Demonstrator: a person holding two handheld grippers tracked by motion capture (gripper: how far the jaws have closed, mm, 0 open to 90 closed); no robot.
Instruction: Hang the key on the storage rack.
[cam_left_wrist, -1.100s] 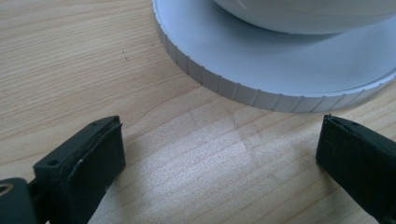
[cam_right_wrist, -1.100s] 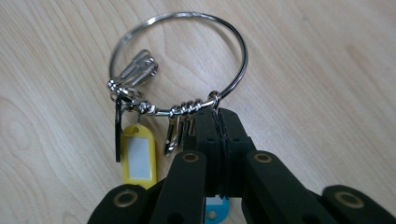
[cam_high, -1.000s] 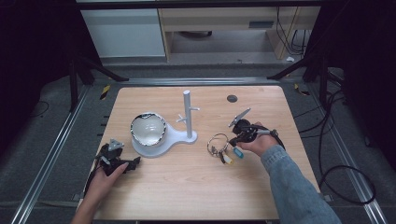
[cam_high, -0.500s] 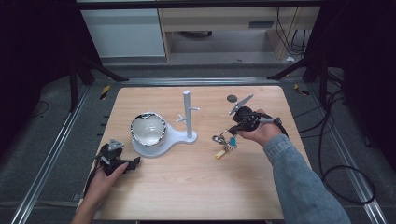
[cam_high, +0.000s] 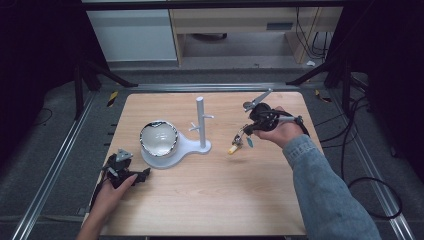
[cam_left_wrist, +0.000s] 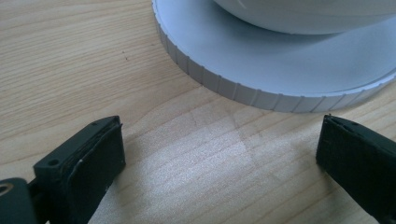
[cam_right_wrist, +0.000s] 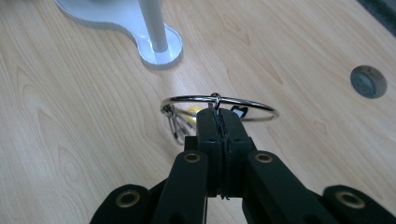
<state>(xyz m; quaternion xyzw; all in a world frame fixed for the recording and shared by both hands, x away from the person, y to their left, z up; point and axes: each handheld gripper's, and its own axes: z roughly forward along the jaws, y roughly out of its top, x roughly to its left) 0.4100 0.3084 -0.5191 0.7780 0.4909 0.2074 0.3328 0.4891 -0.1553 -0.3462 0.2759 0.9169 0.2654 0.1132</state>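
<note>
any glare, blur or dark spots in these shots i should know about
High view: the room around the table is nearly black, and the bowl on the white stand throws a bright glint. Left gripper view: the stand's ribbed rim is sharp, while the near black jaws go soft. Right gripper view: the key ring shines against the wood, and the keys below it are small and blurred.

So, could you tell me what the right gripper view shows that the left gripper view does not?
The right gripper view shows the right gripper with jaws shut on a metal key ring, keys hanging under it, the white post on its narrow foot, and a grey round disc set in the table. The left gripper view shows the left gripper with jaws wide apart and nothing between them, just short of the ribbed round base. Both share the light wooden table and parts of the same white stand.
</note>
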